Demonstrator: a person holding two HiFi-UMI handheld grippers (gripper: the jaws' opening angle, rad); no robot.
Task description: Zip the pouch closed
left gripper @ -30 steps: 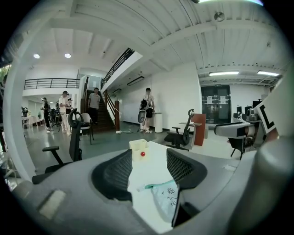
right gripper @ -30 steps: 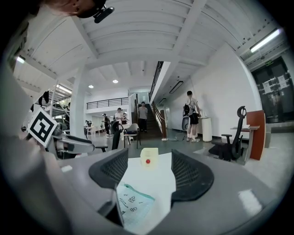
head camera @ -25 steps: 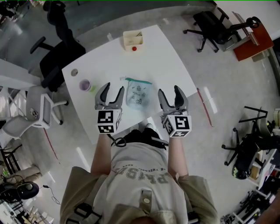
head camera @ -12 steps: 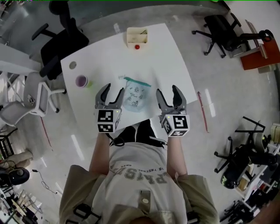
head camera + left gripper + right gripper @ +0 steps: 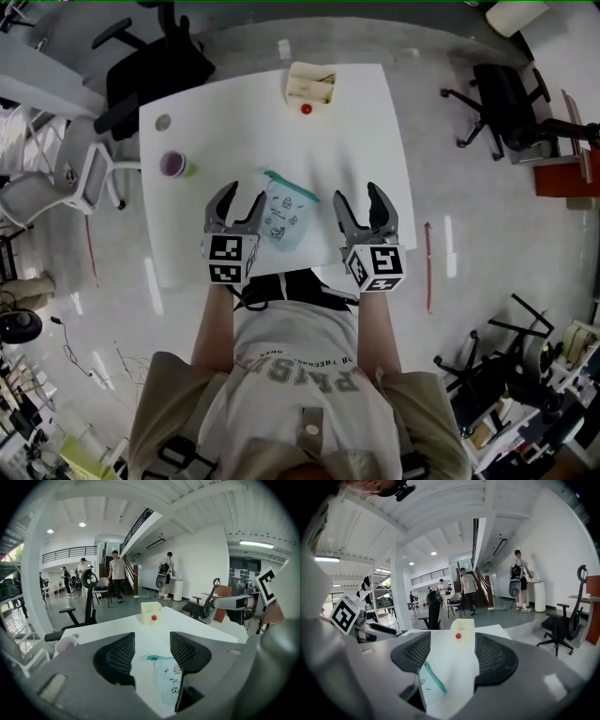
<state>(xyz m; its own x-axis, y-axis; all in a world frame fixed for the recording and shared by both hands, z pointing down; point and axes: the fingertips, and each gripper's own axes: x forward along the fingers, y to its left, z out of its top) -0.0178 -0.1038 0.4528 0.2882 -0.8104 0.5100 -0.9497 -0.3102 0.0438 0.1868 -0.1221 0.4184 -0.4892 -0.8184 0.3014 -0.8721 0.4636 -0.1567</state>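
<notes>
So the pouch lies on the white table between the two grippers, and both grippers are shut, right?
Not shut. The pouch does lie on the white table between them, but the left gripper and right gripper are both open and empty; each gripper view shows its jaws apart.

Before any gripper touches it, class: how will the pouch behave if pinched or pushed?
The pouch lies thin and flat, so it probably flops when lifted. It looks light, and on the smooth white table a push would likely slide it.
</notes>
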